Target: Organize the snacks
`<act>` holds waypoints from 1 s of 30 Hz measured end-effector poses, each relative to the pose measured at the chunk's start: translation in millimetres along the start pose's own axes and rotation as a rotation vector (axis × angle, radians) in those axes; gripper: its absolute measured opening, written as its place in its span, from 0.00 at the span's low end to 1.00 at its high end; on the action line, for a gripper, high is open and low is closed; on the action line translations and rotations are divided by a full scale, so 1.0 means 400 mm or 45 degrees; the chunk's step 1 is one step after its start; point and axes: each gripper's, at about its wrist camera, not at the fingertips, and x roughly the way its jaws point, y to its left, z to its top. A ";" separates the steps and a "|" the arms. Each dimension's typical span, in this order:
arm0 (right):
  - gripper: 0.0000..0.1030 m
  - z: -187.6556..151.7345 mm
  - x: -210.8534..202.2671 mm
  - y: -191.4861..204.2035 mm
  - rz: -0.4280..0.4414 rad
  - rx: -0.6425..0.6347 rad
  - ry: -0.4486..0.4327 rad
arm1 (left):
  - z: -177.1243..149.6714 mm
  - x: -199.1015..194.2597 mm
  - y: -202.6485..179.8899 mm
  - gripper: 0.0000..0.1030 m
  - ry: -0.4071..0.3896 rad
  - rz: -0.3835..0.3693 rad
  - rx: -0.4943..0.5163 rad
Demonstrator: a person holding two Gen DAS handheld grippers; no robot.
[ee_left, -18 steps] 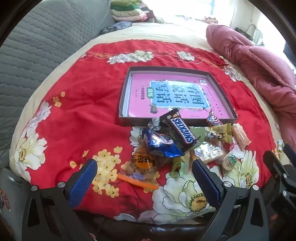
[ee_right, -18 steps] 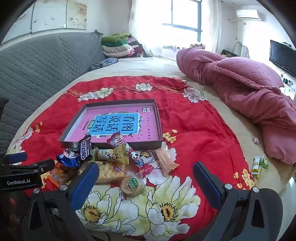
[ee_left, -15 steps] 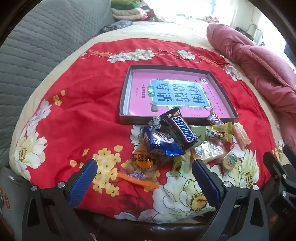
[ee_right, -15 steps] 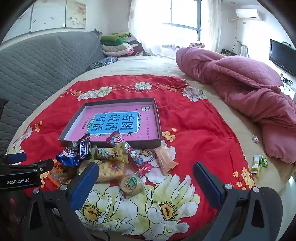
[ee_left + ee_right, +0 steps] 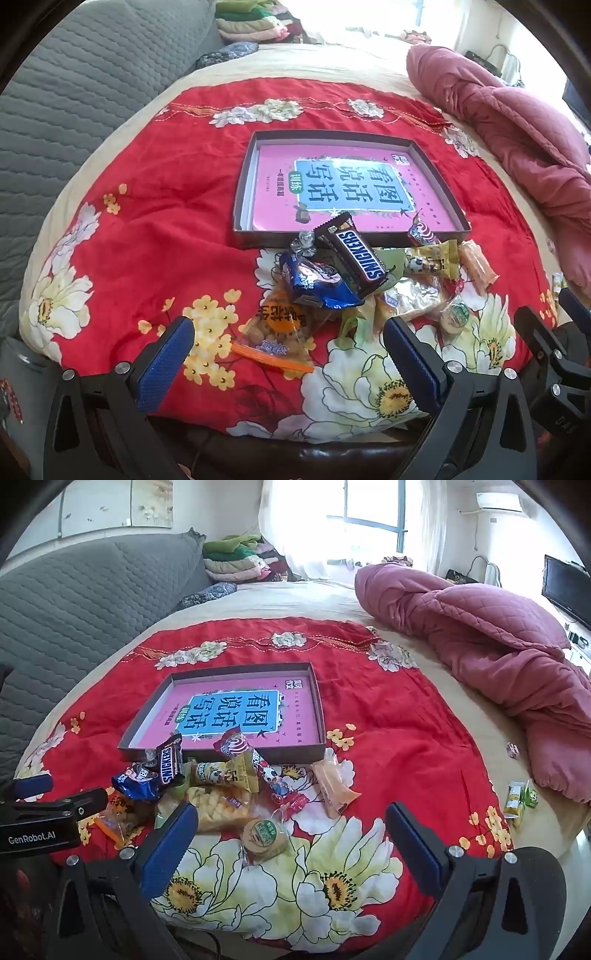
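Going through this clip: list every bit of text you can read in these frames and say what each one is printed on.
"SNICKERS": on the brown candy bar leaning on the tray's near rim.
"看图说话写话": blue panel of the pink booklet lying in the tray.
"训练": green tag at that panel's edge.
"GenRobot.AI": side of the left gripper seen from the right wrist.
Orange peanut bag, round green-label biscuit and the other wrappers: print too small or blurred to read.

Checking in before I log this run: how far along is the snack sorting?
Nothing looks done: the tray holds no snacks. Nothing is in hand: left gripper and right gripper are both open and empty. Left to do: the whole snack pile in front of the tray, Snickers bar included.
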 end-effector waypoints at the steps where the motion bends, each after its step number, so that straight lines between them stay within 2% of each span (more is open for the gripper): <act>1: 0.99 -0.001 0.001 0.001 0.001 -0.002 0.001 | 0.000 0.000 0.001 0.99 0.000 -0.002 -0.001; 30: 0.99 -0.001 0.001 0.001 0.000 0.000 0.006 | -0.006 0.001 -0.005 0.99 0.012 -0.009 0.013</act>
